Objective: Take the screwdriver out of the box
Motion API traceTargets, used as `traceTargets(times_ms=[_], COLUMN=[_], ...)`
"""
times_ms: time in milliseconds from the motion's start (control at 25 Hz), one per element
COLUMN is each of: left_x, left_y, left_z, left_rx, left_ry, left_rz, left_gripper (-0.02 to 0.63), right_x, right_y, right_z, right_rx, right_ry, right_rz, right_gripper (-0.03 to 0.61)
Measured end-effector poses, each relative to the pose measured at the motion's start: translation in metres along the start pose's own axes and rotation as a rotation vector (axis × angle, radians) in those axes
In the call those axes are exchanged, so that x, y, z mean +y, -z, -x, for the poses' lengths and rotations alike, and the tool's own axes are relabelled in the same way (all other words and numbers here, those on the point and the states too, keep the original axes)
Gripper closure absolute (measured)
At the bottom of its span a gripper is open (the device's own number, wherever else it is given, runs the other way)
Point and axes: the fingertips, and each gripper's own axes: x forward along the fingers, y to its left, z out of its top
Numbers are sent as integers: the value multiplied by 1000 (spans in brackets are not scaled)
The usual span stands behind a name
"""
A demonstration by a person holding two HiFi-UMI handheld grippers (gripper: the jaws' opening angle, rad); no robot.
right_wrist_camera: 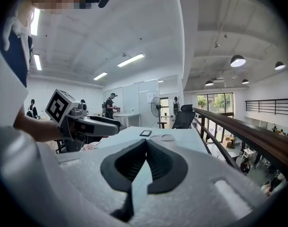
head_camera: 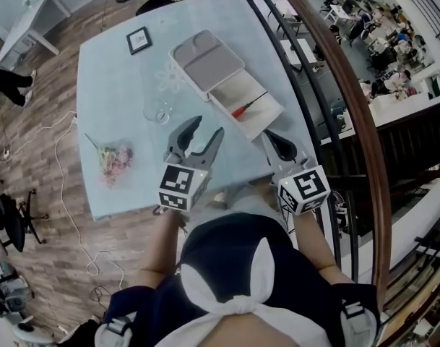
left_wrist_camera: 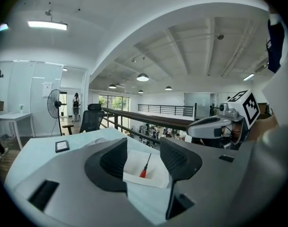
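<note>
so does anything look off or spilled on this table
Nothing spilled or broken. The box lies open, screwdriver inside; only the flower bunch lies loose on the cloth near the glass.

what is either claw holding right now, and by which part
Nothing. The left claw is open and empty, the right claw shut on nothing; the screwdriver lies in the box.
</note>
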Motion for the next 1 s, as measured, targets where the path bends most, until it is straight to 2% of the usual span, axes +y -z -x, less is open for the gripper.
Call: traceTargets(times_ms=[320, 1000], left_x=[13, 16], left_y=[-23, -16], left_z=[-36, -93], left_rx=[14, 63], left_ry=[37, 146], left_rz=[-84, -95], left_gripper=[394, 394], right_x=[-31, -69], right_y=[-11, -7], right_z=[-23, -56], right_rx=[-7, 22], right_ry=[7, 27], right_rz=[-7, -29], right_gripper=[580, 580])
